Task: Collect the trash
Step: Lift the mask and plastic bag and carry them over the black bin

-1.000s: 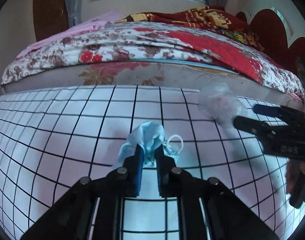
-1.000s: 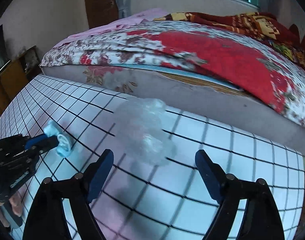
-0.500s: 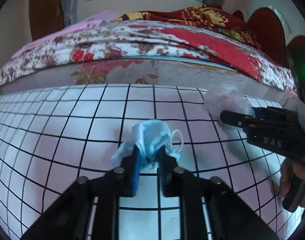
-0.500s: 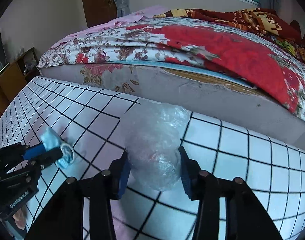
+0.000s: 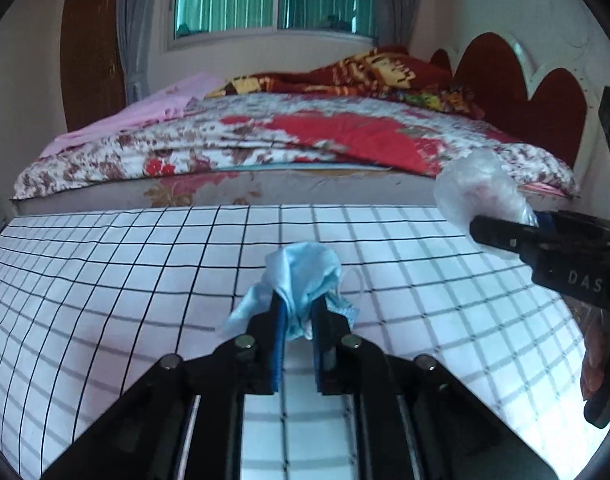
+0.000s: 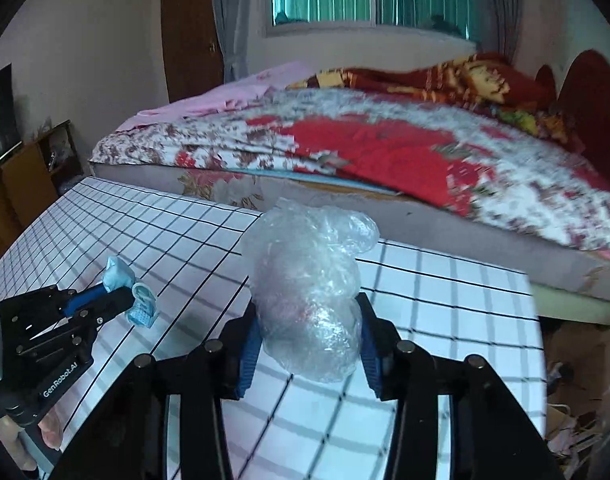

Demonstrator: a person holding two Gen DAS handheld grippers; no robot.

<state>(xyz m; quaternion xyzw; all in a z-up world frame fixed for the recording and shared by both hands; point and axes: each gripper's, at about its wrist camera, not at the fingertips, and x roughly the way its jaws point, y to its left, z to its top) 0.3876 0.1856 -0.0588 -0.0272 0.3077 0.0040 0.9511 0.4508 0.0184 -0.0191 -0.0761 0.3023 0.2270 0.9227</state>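
Observation:
My left gripper [image 5: 297,312] is shut on a crumpled light blue face mask [image 5: 303,276] and holds it above the white checked table [image 5: 145,280]. The mask also shows in the right wrist view [image 6: 123,280], in the left gripper [image 6: 131,300]. My right gripper [image 6: 307,320] is shut on a crumpled clear plastic bag [image 6: 309,280] and holds it off the table. The bag [image 5: 477,192] and the right gripper [image 5: 505,232] show at the right of the left wrist view.
A bed [image 5: 285,148] with a floral red cover runs along the table's far edge. A wooden cabinet [image 6: 29,176] stands at the left. Cardboard and paper scraps [image 6: 573,392] lie on the floor past the table's right edge [image 6: 539,340].
The right gripper closed on the plastic bag and lifted it off the table. The left gripper rose with the mask. Both views tilted up.

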